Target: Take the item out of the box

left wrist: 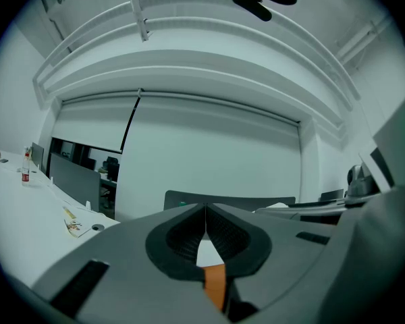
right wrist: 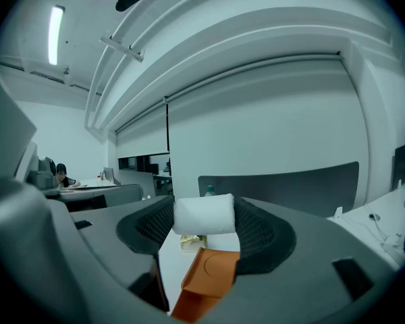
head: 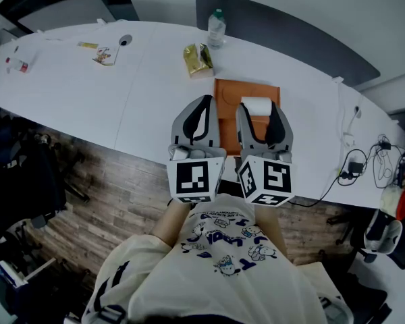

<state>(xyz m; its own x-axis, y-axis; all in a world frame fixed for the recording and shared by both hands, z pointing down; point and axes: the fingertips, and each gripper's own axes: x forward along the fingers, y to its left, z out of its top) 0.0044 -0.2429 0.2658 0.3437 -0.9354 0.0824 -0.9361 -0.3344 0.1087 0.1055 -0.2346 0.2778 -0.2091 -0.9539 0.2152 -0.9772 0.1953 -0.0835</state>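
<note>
An orange box point(head: 231, 98) lies flat on the white table point(head: 88, 93), and shows low in the right gripper view as the orange box point(right wrist: 209, 275). My right gripper point(head: 256, 108) is shut on a white roll point(head: 256, 105), held above the box; the white roll point(right wrist: 203, 214) sits crosswise between the jaws of my right gripper point(right wrist: 204, 216). My left gripper point(head: 201, 106) hangs beside it, over the box's left edge, shut and empty. In its own view the left gripper point(left wrist: 205, 214) has its pads meeting at the tips, with a sliver of orange box point(left wrist: 216, 283) below.
A yellow packet point(head: 198, 60) and a water bottle point(head: 217, 28) stand behind the box. Small items point(head: 104, 55) lie at the far left of the table. Cables and a charger point(head: 354, 164) trail at the right edge. A dark partition point(head: 290, 29) runs behind the table.
</note>
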